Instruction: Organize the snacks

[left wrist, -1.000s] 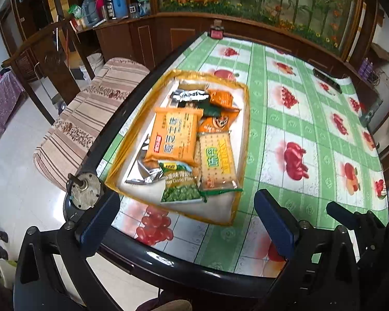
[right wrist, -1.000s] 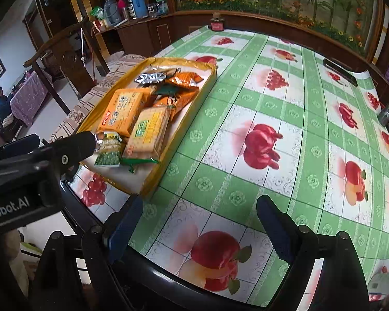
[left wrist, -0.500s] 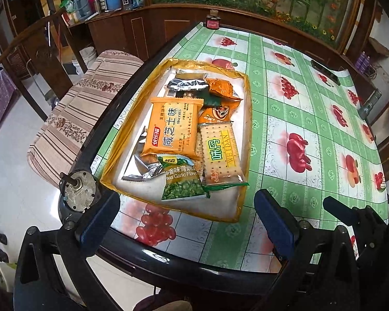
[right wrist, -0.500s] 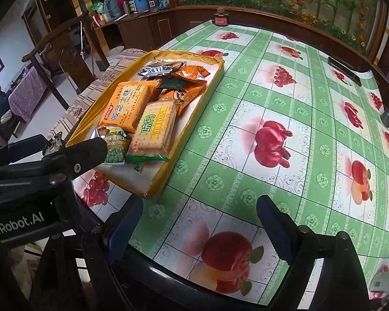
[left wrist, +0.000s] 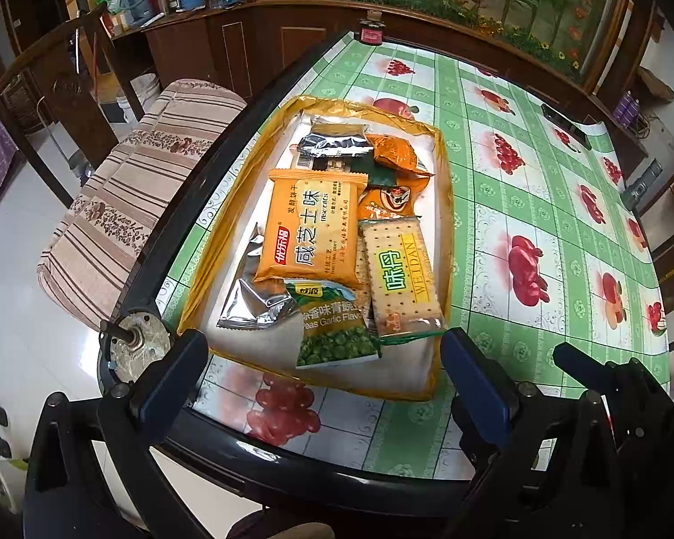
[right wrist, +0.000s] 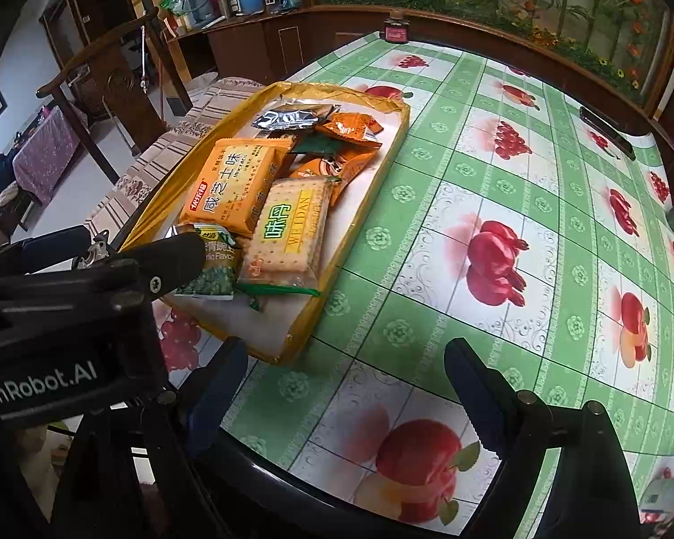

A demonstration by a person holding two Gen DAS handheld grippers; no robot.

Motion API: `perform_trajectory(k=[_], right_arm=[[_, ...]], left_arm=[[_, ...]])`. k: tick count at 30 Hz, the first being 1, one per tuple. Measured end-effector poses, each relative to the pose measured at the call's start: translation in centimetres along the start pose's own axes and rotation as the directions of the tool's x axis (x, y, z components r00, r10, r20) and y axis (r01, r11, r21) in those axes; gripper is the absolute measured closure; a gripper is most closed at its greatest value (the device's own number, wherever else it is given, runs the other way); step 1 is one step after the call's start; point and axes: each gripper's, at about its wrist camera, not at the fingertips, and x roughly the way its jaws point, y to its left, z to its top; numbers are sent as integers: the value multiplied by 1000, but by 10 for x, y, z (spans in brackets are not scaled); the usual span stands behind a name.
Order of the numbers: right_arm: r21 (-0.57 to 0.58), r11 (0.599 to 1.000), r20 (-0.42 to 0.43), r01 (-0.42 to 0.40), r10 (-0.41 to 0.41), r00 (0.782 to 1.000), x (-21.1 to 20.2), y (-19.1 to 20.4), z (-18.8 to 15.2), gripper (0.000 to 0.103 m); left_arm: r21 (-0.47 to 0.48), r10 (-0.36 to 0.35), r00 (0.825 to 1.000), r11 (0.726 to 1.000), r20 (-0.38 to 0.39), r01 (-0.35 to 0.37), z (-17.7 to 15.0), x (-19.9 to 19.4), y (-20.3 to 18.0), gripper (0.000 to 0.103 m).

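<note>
Two grippers, both spread wide, nothing between the jaws. Left gripper [left wrist: 323, 377] frames the near end of the yellow tray [left wrist: 445, 206] at centre frame, touching nothing. Right gripper [right wrist: 343, 388] hangs over bare tablecloth [right wrist: 494, 170], tray at its upper left. Orange biscuit pack [left wrist: 312, 229] covers most of a silver packet [left wrist: 256, 305]; green pea bag [left wrist: 332, 332] half hidden by the left gripper in the right view.

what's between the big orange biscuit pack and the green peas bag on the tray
Nothing: in the left wrist view the orange biscuit pack overlaps the top edge of the green peas bag. A silver foil packet lies just left of that join.
</note>
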Motion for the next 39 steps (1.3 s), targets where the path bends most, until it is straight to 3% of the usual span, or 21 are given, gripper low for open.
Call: perform_trajectory(k=[17, 28, 39], right_arm=[[29, 1000, -42, 8, -7, 999, 18, 8, 6, 12], [94, 995, -94, 27, -18, 995, 30, -2, -2, 12], [121, 991, -119, 50, -35, 992, 35, 1, -10, 12]], left_arm=[[19, -30, 998, 999, -61, 31, 7, 22, 9, 0], [25, -76, 982, 996, -170, 82, -2, 44, 5, 0], [52, -89, 977, 994, -194, 101, -4, 51, 4, 0]])
